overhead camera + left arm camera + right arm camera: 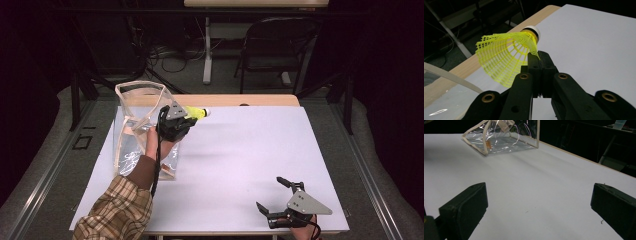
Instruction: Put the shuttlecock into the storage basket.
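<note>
Yellow shuttlecock [506, 57] is clamped in the left gripper [181, 121] jaws beside a clear bag [131, 115]; right gripper [274, 196] jaws apart.

One yellow shuttlecock [506, 57] sits at the far left. One clear plastic bag [142, 127] with cream trim stands on the left of the counter [240, 160]. Two grippers: one far left [175, 125], one near right [280, 200]. One chair [275, 45] beyond.
</note>
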Motion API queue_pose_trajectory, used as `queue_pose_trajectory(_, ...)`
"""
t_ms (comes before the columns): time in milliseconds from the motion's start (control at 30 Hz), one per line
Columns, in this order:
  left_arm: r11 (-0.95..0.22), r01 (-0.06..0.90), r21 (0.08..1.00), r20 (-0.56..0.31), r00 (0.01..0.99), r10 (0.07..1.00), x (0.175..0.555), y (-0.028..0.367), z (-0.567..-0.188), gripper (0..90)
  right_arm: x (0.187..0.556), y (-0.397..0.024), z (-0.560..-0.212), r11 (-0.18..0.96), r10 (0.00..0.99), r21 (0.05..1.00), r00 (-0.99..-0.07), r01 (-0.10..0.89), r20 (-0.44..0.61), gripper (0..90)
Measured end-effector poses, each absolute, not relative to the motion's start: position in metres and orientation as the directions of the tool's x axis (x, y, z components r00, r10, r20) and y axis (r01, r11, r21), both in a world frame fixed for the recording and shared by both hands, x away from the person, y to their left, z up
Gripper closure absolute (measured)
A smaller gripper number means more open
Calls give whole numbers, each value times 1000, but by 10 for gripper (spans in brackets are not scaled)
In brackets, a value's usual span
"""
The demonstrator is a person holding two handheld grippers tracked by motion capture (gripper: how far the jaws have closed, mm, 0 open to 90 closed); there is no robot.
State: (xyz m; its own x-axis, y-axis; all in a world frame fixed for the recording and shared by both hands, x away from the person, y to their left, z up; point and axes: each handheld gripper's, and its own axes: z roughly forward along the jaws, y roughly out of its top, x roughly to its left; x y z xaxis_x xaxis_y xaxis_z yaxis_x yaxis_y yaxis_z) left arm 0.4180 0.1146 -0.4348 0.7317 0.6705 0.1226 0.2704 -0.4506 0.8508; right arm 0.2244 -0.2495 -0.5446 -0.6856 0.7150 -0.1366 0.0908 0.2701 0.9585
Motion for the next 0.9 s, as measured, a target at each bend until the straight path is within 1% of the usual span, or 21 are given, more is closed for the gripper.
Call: queue_pose_trajectory(900,-442,230,867,159,714,682,422,125,-400,895,225,-250,-545,271,714,958,-687,94,-134,6)
